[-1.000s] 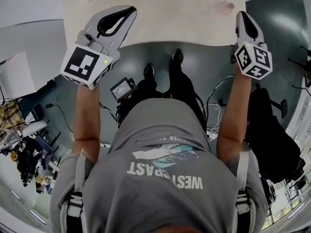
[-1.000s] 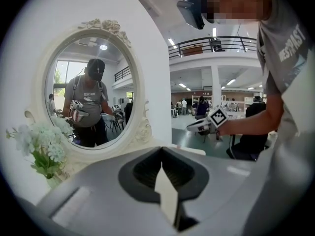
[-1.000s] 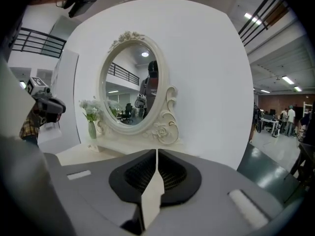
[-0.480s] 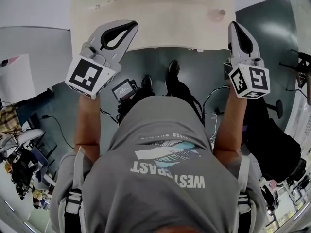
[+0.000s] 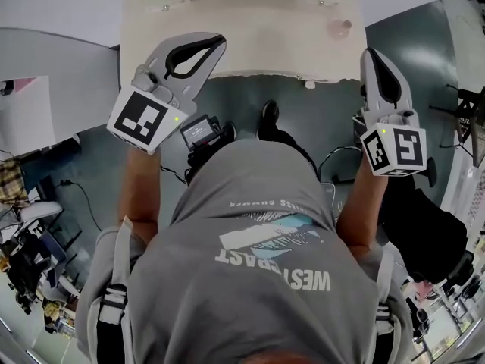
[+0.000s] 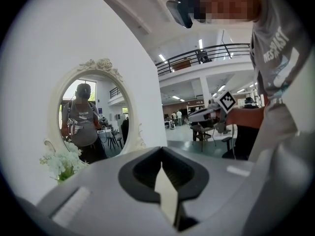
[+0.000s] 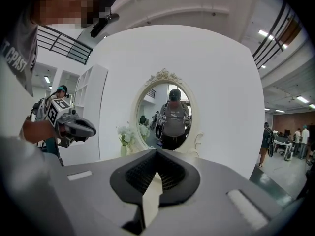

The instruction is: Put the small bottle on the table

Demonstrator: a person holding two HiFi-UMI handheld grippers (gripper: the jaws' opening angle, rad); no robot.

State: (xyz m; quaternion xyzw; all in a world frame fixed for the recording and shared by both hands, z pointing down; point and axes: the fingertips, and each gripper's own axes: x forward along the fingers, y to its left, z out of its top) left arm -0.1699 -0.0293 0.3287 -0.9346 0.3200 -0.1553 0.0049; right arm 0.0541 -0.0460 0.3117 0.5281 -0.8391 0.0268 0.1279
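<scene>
Small bottle (image 5: 342, 27), or what looks like it from the head view, shows as a little pinkish round thing seen from above. It stands on the pale surface (image 5: 250, 36) near the right end. The right gripper (image 5: 371, 53) hangs at the near edge of the surface, close to the bottle but apart from it. Its fingers (image 7: 221, 181) are pressed together with nothing between them. The left gripper (image 5: 218, 41) is over the near left part of the surface, well apart from the bottle, and its fingers (image 6: 98, 191) are likewise pressed together and empty. Both gripper views face an oval mirror (image 7: 167, 112) in a white ornate frame, with white flowers (image 7: 127, 132) just beside it.
</scene>
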